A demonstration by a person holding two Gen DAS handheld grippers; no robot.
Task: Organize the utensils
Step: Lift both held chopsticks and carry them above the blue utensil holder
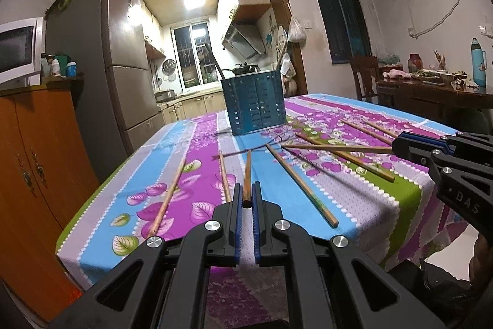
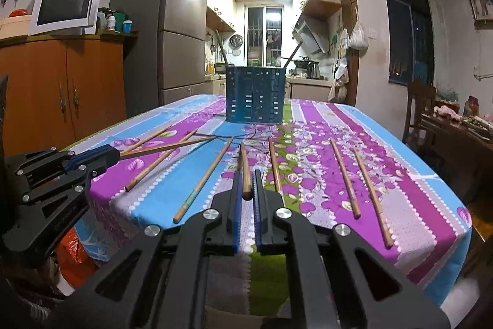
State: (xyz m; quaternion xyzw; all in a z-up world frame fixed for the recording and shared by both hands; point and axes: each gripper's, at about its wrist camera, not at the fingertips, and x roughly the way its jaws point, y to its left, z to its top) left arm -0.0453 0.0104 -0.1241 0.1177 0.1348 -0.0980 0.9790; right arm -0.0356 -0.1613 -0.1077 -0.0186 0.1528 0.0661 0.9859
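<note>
Left wrist view: left gripper [image 1: 246,199] straddles the near end of a chopstick [image 1: 247,174] at lower centre, jaws narrow, contact unclear. Its long axis runs straight up-frame toward the blue holder [image 1: 255,105]. Right gripper [image 1: 400,147] at right edge looks clamped on another chopstick [image 1: 336,147].

Right wrist view: right gripper [image 2: 246,190], same setup, its chopstick [image 2: 245,170] pointing at the holder [image 2: 254,94]. Floral worktop [image 2: 416,196], kitchen behind.

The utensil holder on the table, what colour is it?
The utensil holder is dark teal-blue with slotted sides, clearest in the right wrist view.
</note>
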